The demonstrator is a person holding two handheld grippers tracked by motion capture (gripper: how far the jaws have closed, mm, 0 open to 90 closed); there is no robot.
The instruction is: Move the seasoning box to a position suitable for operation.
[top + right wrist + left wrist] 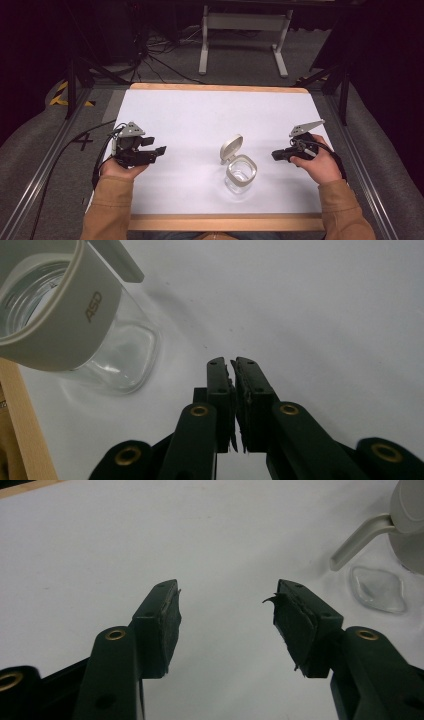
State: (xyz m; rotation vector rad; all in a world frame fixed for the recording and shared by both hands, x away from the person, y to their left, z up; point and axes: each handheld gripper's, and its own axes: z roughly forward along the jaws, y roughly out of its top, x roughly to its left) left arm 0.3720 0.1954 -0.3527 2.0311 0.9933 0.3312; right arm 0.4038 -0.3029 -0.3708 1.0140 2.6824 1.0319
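Glass jar (240, 173) with its hinged lid (231, 147) open stands near the table's (200, 110) 6 o'clock edge. It looks rigid, slippery and fragile; you could take its grey collar (60, 330). Your left gripper (152, 152) gapes wide and empty, your right gripper (278, 155) is closed on nothing.

"ASD" embossed on jar collar (75, 305); nothing else legible.

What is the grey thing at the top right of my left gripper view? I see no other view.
Observer: It is the hinged lid of a glass jar. In the high view the lid stands open.
Operator: Is the right hand-held gripper open, like mine?
Observer: No. The right hand-held gripper has its jaws shut, with nothing between them.
Operator: Is something inside the jar?
Observer: In the high view it looks empty.
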